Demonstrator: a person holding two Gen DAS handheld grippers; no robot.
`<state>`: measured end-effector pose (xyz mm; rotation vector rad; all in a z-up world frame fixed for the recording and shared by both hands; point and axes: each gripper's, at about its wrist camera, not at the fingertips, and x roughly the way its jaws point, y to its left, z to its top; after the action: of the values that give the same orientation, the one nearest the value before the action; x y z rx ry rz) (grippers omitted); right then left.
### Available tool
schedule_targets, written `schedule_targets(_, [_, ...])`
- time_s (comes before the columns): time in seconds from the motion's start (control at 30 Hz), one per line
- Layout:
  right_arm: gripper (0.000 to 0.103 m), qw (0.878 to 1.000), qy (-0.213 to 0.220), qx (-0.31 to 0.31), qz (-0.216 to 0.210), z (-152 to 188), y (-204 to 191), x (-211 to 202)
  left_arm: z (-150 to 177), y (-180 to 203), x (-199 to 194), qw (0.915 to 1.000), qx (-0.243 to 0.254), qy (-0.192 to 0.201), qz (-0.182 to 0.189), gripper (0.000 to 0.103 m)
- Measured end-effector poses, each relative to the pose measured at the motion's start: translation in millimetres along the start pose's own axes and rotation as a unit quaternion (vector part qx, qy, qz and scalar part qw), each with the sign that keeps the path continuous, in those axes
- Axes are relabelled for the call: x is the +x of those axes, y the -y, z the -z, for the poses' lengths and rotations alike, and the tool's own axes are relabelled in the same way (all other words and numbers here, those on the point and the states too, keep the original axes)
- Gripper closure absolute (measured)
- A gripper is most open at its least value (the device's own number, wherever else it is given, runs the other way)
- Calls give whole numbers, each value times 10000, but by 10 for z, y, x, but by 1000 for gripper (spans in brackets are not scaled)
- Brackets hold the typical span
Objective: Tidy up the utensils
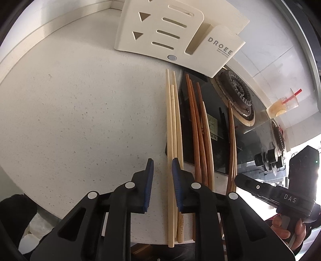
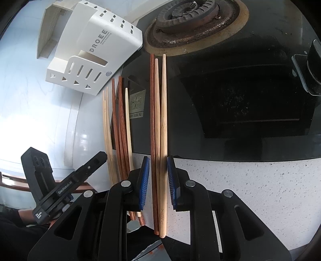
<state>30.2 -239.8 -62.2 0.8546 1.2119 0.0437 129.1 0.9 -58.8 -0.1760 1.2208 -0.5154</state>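
Observation:
Several chopsticks lie side by side, half on the counter and half on the stove glass. Pale chopsticks [image 1: 173, 128] lie between the open jaws of my left gripper [image 1: 162, 166]. Reddish-brown chopsticks [image 1: 198, 128] lie just right of them. In the right wrist view a dark brown and light bamboo group [image 2: 159, 130] lies between the open jaws of my right gripper [image 2: 158, 166]; the other chopsticks [image 2: 120, 128] lie to its left. A white DROEE utensil holder [image 1: 176, 32] lies on its side at the far end, also in the right wrist view [image 2: 94, 46].
A black glass gas stove [image 2: 240, 104] with a burner [image 2: 188, 14] is on the right. A speckled white counter [image 1: 80, 112] is on the left. A plastic cup with a red straw [image 1: 284, 104] stands behind the stove. The other hand-held gripper [image 2: 66, 180] shows at the left.

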Motion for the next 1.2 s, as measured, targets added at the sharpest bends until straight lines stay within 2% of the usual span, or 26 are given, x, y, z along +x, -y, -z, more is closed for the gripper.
schedule_targets(0.3, [84, 10000, -19, -3, -11, -3, 2, 10, -14, 36, 41, 9999, 57, -17, -155, 85])
schedule_targets(0.5, [84, 10000, -59, -40, 15, 15, -6, 60, -30, 39, 66, 9998, 44, -45, -198, 92])
schedule_targets(0.83, [87, 10000, -40, -57, -28, 17, 12, 61, -41, -35, 61, 9999, -70, -99, -120, 98])
schedule_targets(1.2, [91, 10000, -27, -11, -71, 8, 32, 43, -37, -66, 53, 9995, -213, -179, 126, 98])
